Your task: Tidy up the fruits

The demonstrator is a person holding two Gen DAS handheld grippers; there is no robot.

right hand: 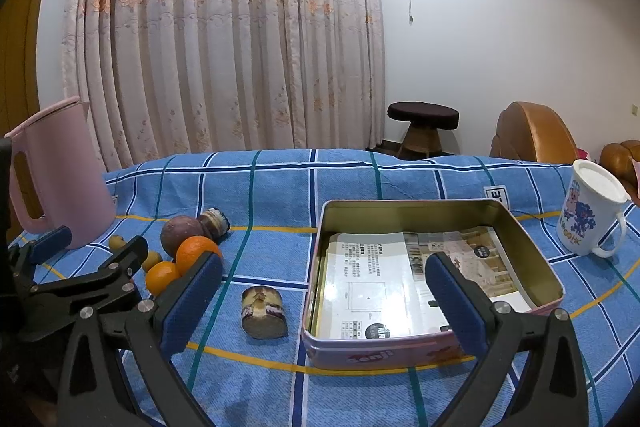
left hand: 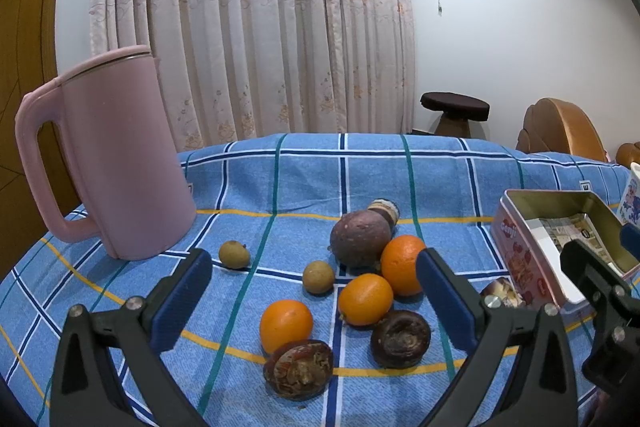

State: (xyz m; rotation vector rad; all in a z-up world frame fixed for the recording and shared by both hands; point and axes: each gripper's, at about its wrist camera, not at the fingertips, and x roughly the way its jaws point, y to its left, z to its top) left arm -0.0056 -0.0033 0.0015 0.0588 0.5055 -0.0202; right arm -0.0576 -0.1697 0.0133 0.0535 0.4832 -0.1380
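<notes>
Fruits lie on the blue checked cloth (left hand: 280,179): three oranges (left hand: 286,325) (left hand: 365,299) (left hand: 402,265), a purple passion fruit (left hand: 360,243), two small longans (left hand: 234,254) (left hand: 318,277), and two dark brown fruits (left hand: 298,367) (left hand: 400,338). My left gripper (left hand: 316,303) is open, hovering over them, holding nothing. An open pink tin (right hand: 432,279), lined with paper, sits in front of my right gripper (right hand: 324,303), which is open and empty. A small jar (right hand: 263,311) lies on its side left of the tin.
A pink jug (left hand: 108,163) stands at the left. A white mug (right hand: 592,211) stands at the right, behind the tin. Another small jar (right hand: 215,221) lies behind the passion fruit. Curtains, a stool and chairs stand beyond the table's far edge.
</notes>
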